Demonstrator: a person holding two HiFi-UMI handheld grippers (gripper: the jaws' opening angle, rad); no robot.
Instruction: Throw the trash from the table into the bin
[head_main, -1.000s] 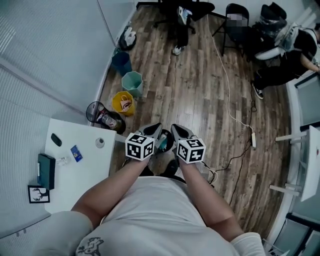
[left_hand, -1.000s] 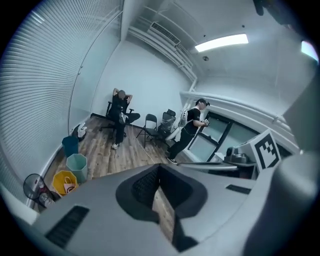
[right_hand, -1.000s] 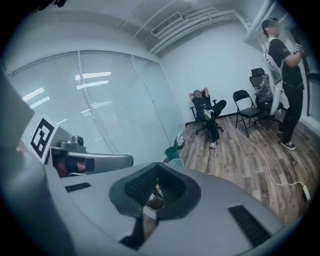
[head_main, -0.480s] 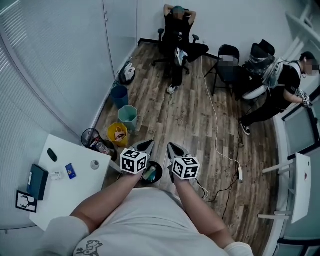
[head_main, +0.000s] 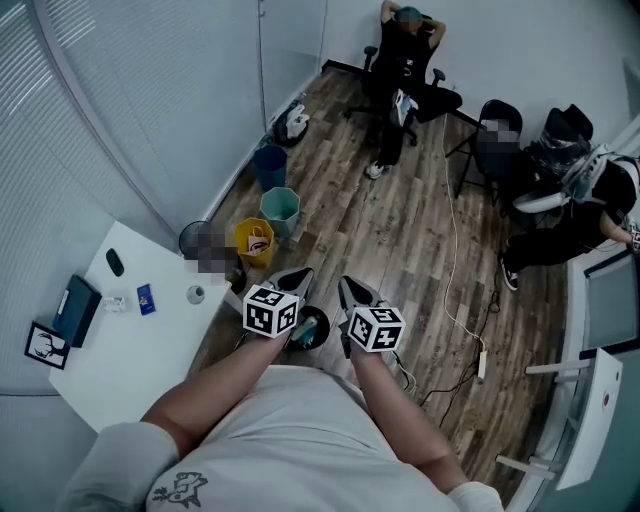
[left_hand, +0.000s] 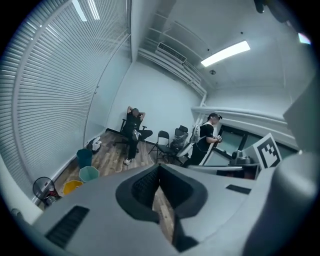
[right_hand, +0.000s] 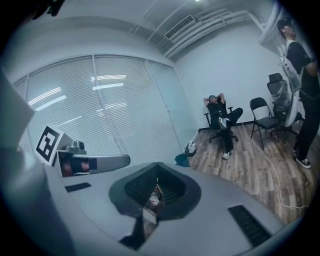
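**Head view.** The person stands beside the white table (head_main: 140, 350), with the left gripper (head_main: 296, 276) and the right gripper (head_main: 350, 288) held side by side in front of the body. Both are well clear of the tabletop and aimed out over the floor. Neither is seen carrying anything.

Small litter lies on the table: a blue scrap (head_main: 146, 298) and a round piece (head_main: 195, 293) near the edge. A dark box (head_main: 75, 310) and a marker card (head_main: 47, 345) lie further back.

A dark round bin (head_main: 320, 335) stands on the floor just below the two grippers, with something teal inside it. A yellow bin (head_main: 255, 240), a green bin (head_main: 281, 207) and a blue bin (head_main: 269, 165) stand in a row beyond the table. Which of these is the intended one cannot be told.

**Left gripper view.** The jaws meet at the tips with nothing between them. Only floorboards show through the gap behind the tips.

**Right gripper view.** The jaws are fully together. A small white-and-red speck shows through the gap, and I judge it to be something lying beyond the jaws rather than held by them.

**Assessment.** Both tools are closed and empty, in a carrying posture away from the work. The table litter is untouched, so a turn back to the table is the likely next requirement.
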